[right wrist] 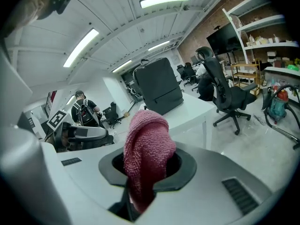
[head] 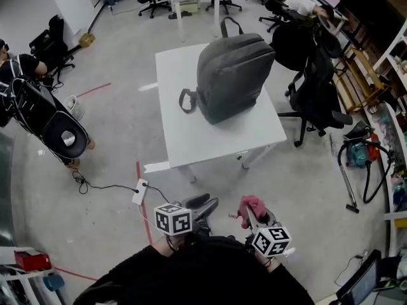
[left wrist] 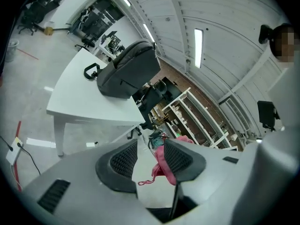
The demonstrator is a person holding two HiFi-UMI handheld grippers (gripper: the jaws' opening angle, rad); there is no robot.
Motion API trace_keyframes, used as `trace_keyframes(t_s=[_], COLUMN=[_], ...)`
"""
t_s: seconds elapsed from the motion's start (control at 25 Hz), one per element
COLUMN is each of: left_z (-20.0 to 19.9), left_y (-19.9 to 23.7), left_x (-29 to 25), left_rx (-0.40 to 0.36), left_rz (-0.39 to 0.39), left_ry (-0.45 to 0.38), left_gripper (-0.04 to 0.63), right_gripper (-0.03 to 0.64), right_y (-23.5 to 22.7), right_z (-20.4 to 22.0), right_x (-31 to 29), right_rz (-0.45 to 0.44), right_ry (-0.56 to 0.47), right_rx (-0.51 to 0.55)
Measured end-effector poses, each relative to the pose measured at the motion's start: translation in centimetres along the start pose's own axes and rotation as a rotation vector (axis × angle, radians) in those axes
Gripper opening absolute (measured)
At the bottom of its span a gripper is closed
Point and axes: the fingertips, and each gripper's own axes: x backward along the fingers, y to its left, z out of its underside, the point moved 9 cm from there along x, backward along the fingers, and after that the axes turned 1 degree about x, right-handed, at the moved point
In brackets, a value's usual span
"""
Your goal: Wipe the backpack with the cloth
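Wiping not begun. My right gripper (right wrist: 149,168) pinches the pink cloth (right wrist: 146,144), bunched up between its jaws. My left gripper (left wrist: 149,159) has its jaws spread, with nothing in them. The backpack (head: 232,75) sits on the white table (head: 254,135), well ahead of both grippers, untouched. Left to do, I judge: close in, lay the cloth on it, wipe.

clad in a black long-sleeved top (head: 203,275). pale grey moulded shells on left gripper (left wrist: 150,148) and right gripper (right wrist: 147,162), black dimpled pads (left wrist: 123,159) inside the jaws, a white cube (head: 173,220) with black square markers atop each.
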Motion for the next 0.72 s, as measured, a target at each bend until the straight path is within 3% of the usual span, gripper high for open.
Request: trace_keyframes(t_s=[0.32,0.48,0.72], left_z=[-4.4,-5.9,-8.4], left_y=[4.2,5.3,7.1], left_x=[0.1,-0.3,-1.1], left_rx=[0.013,0.018,0.017], left_rz=[0.059,0.076,-0.013], left_ry=[0.011,0.001,-0.106], left_gripper=[0.19,0.19,0.184], right_gripper=[0.092,0.092,0.093], right_y=[2.6,3.4,0.9], right_z=[-2.2,-3.1,-4.8], right_x=[-3.3,-5.0,-9.1], right_rz=[0.082,0.079,0.022], right_ry=[0.018,0.038,0.058], right_rx=[0.032,0.081,0.066])
